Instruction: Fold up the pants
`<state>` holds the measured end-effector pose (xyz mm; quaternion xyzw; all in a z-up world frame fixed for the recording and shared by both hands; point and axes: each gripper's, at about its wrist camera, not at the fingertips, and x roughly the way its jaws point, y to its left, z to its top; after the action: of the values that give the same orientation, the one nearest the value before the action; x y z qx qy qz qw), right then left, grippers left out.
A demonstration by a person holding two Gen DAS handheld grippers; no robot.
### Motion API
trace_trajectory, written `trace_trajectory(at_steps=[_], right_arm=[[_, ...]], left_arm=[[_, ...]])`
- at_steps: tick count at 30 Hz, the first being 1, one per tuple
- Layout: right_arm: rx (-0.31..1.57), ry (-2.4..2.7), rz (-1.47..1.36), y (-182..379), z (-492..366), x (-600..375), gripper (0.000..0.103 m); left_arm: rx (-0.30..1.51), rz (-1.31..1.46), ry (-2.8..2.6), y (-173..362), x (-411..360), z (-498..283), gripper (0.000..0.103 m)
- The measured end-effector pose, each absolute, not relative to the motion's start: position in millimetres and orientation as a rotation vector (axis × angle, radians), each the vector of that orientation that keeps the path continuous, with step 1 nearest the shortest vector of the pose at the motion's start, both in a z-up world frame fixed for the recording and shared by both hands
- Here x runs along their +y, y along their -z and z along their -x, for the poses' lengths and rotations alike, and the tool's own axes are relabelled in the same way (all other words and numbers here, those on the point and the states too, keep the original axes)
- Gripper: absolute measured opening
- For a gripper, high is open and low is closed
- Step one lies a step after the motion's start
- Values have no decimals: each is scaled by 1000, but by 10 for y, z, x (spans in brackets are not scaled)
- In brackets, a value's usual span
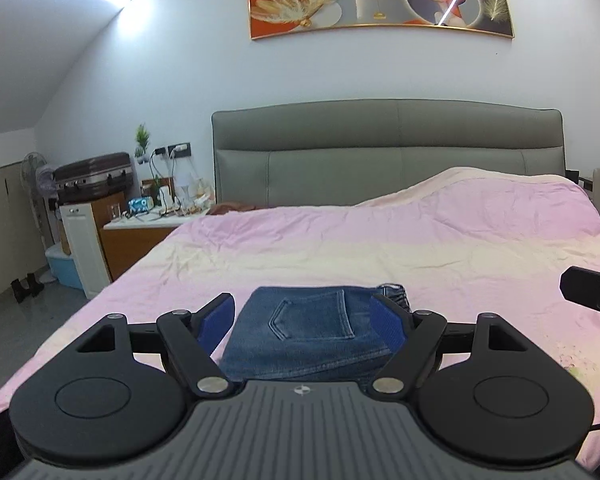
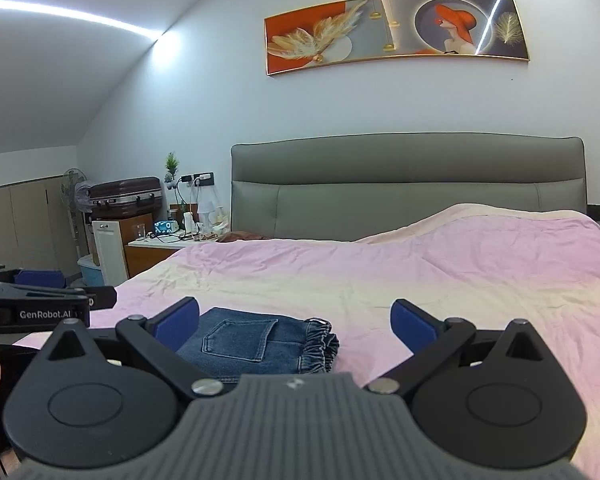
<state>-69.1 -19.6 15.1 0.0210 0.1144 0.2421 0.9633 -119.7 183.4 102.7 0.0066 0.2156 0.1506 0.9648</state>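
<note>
Blue denim pants (image 1: 308, 332) lie folded into a compact rectangle on the pink bedspread (image 1: 380, 248), back pocket up, elastic waistband to the right. My left gripper (image 1: 306, 320) is open, above and in front of the pants, holding nothing. In the right wrist view the pants (image 2: 256, 344) lie at lower left. My right gripper (image 2: 296, 322) is open wide and empty, with the pants near its left finger. The left gripper's body (image 2: 40, 308) shows at the left edge of that view.
A grey padded headboard (image 1: 384, 152) stands at the far end of the bed. A cluttered bedside table (image 1: 152, 220), a suitcase (image 1: 94, 176) and a fan (image 1: 34, 168) are to the left. The bedding rises in a mound (image 1: 500, 192) at far right.
</note>
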Motion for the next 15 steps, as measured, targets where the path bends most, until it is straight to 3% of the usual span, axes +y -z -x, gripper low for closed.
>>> trace_trajectory(at_steps=[15], right_arm=[[331,-440,-20,327,407,-257,98]], left_arm=[[611,-3,-298,-579,1601,1201,90]])
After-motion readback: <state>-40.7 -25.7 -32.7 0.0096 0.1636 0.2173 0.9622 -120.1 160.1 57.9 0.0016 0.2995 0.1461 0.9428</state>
